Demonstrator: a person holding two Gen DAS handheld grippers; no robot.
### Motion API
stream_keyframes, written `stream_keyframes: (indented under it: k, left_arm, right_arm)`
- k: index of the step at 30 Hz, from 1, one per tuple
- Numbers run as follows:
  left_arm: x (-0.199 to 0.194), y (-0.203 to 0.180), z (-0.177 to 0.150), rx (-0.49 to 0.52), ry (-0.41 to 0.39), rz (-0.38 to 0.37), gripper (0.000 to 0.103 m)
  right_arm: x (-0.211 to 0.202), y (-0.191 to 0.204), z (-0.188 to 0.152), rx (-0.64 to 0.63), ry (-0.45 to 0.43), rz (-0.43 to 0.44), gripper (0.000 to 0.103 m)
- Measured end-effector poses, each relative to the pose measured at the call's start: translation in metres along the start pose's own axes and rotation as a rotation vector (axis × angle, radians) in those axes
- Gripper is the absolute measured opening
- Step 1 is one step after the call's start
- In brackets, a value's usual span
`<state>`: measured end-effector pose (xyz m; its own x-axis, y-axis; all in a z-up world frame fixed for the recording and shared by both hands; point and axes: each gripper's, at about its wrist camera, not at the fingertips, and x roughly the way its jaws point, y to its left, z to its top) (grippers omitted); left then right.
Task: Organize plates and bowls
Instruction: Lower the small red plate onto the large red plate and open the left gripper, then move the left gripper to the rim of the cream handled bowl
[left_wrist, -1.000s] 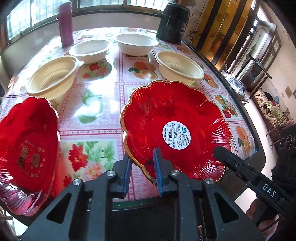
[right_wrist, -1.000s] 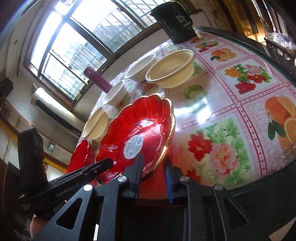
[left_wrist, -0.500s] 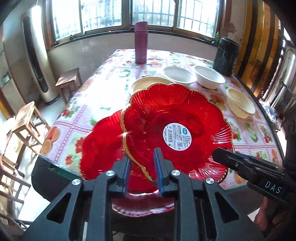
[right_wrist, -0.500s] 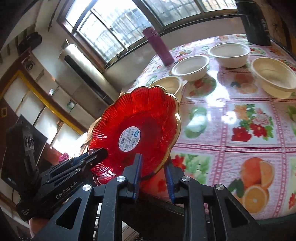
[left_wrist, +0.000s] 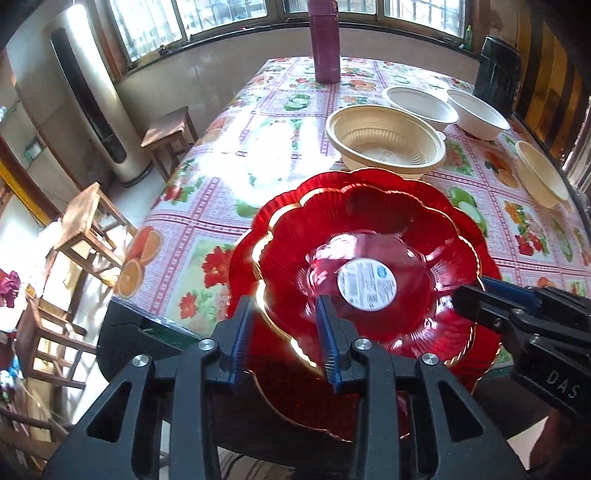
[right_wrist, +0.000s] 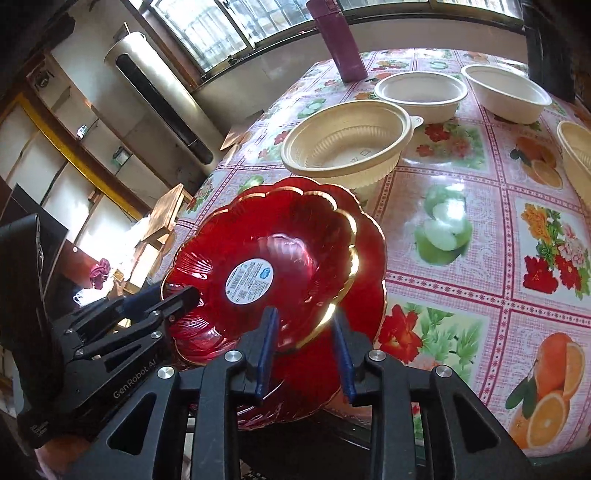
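A red gold-rimmed plate with a round white label (left_wrist: 369, 251) (right_wrist: 280, 254) is held between my two grippers, just above a second red plate (left_wrist: 476, 347) (right_wrist: 369, 266) at the table's near corner. My left gripper (left_wrist: 284, 336) straddles the held plate's near rim with its jaws a little apart. My right gripper (right_wrist: 303, 345) straddles the opposite rim, jaws also a little apart. Each gripper shows in the other's view: the right (left_wrist: 480, 295), the left (right_wrist: 181, 299). A tan ribbed bowl (left_wrist: 384, 138) (right_wrist: 347, 140) stands just beyond the plates.
Two white bowls (left_wrist: 419, 103) (left_wrist: 476, 112) and another tan bowl (left_wrist: 539, 177) stand further back and right. A maroon flask (left_wrist: 325, 40) and a black canister (left_wrist: 496, 64) stand at the far end. Wooden stools (left_wrist: 88, 225) are left of the table (left_wrist: 229, 177).
Both grippers carried the labelled plate left and down over the second red plate. Both pairs of jaws have widened around its rim.
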<state>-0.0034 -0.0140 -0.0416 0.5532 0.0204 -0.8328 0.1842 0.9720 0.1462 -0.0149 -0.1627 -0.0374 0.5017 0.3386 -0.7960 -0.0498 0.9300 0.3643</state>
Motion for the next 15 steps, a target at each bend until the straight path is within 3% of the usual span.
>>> stream_keyframes:
  k: [4,7,11,15]
  left_arm:
    - [-0.016,0.004,0.000,0.021,-0.091,0.143,0.070]
    - [-0.031,0.009,0.003,-0.002,-0.160,0.155,0.073]
    - [-0.046,0.001,0.006,-0.008,-0.208,0.060,0.081]
    - [-0.043,-0.014,0.007,0.037,-0.194,0.028,0.082]
  right_arm:
    - [-0.017,-0.009,-0.003,-0.007,-0.028,0.029,0.049]
    - [-0.034,-0.022,-0.006,-0.004,-0.077,0.071,0.058]
    - [-0.059,-0.049,-0.014,0.036,-0.175,0.118,0.068]
    - [-0.078,-0.087,-0.024,0.132,-0.248,0.130,0.079]
